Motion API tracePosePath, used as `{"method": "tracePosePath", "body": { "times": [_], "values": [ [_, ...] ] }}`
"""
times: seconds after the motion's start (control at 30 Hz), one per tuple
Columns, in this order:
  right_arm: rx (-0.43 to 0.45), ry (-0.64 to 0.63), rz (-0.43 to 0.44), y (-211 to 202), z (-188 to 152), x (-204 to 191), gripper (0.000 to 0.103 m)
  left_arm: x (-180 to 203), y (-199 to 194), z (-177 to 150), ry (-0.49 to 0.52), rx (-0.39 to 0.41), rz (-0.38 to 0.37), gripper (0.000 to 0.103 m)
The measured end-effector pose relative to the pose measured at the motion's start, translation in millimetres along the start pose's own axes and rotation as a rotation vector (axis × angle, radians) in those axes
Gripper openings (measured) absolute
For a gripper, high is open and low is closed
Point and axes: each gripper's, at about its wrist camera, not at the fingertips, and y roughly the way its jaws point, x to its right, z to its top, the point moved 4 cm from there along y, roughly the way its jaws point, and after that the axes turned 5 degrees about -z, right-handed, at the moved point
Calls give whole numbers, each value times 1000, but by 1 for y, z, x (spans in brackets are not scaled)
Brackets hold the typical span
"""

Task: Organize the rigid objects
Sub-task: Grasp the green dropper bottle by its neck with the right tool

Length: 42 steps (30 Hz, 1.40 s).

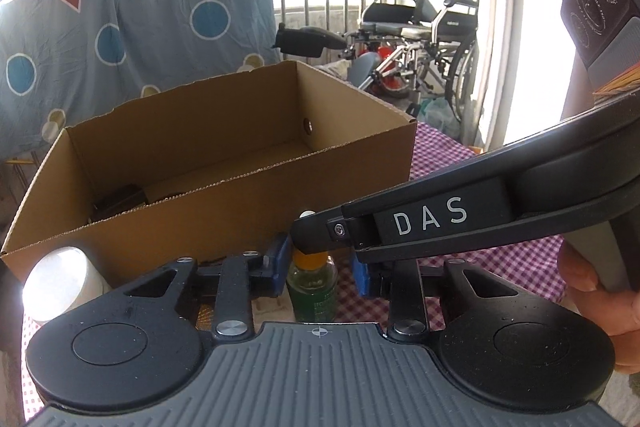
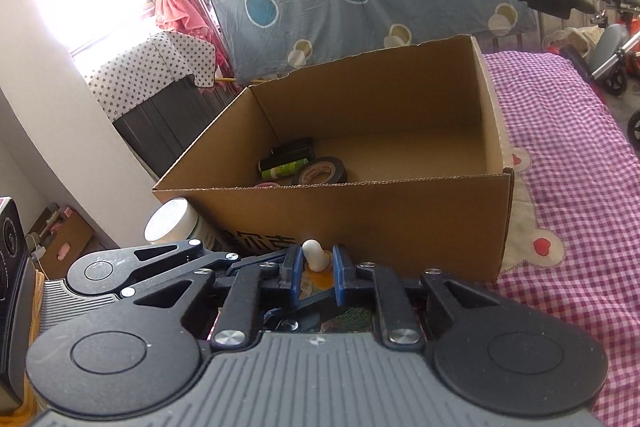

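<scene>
A small bottle [image 1: 312, 287] of green liquid with an orange cap and a white nozzle [image 2: 314, 257] stands on the checked cloth, just in front of the cardboard box [image 1: 224, 211]. My left gripper [image 1: 320, 273] holds the bottle's body between its blue fingers; the right-hand pad is partly hidden. My right gripper [image 1: 310, 239] reaches in from the right over the bottle's top. In its own view the right gripper [image 2: 316, 267] is shut on the orange cap, with the nozzle sticking up between the blue fingers [image 2: 297, 267].
The open box [image 2: 360, 219] holds a tape roll [image 2: 324, 171], a green-labelled cylinder [image 2: 286, 167] and a black item [image 2: 294, 149] at its left end. A white jar [image 2: 172, 221] stands left of the box. Pink checked cloth [image 2: 580, 187] stretches right. A wheelchair [image 1: 432, 27] stands behind.
</scene>
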Motion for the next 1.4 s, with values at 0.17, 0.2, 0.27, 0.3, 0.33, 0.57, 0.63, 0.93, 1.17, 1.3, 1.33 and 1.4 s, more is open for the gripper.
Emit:
{"method": "tracePosePath", "body": {
  "times": [0.17, 0.2, 0.27, 0.3, 0.33, 0.57, 0.63, 0.93, 1.17, 1.3, 1.33, 1.4],
  "values": [
    [2, 11, -2, -8, -1, 7, 13, 4, -2, -1, -33, 4, -34, 29],
    [0, 17, 0, -9, -2, 9, 13, 5, -1, -2, -36, 0, -36, 29],
    [-2, 24, -2, -11, -3, 12, 12, 6, 3, -5, -48, -26, -38, 30],
    [-2, 24, -4, -11, -3, 13, 12, 6, 4, -5, -44, -28, -23, 31],
    [-1, 26, -6, -11, -3, 13, 12, 6, 5, -4, -37, -35, -15, 31],
    [-3, 46, 12, -13, -5, 13, 13, 6, 6, 1, -47, -31, -17, 25],
    [0, 33, -1, -18, -6, 12, 13, 9, 6, 0, -49, -33, -32, 24],
    [-5, 41, -53, -44, -18, 24, 13, 25, 8, -1, -119, -58, -155, 21],
    [-1, 60, -48, -48, -19, 37, 13, 36, 17, -6, -46, -58, -113, 31],
    [-1, 52, -43, -47, -19, 35, 13, 36, 25, -13, -46, -92, -103, 33],
    [1, 47, -45, -47, -19, 35, 13, 35, 26, -14, -46, -93, -103, 33],
    [1, 47, -44, -47, -19, 36, 14, 35, 27, -15, -41, -90, -101, 32]
  ]
}}
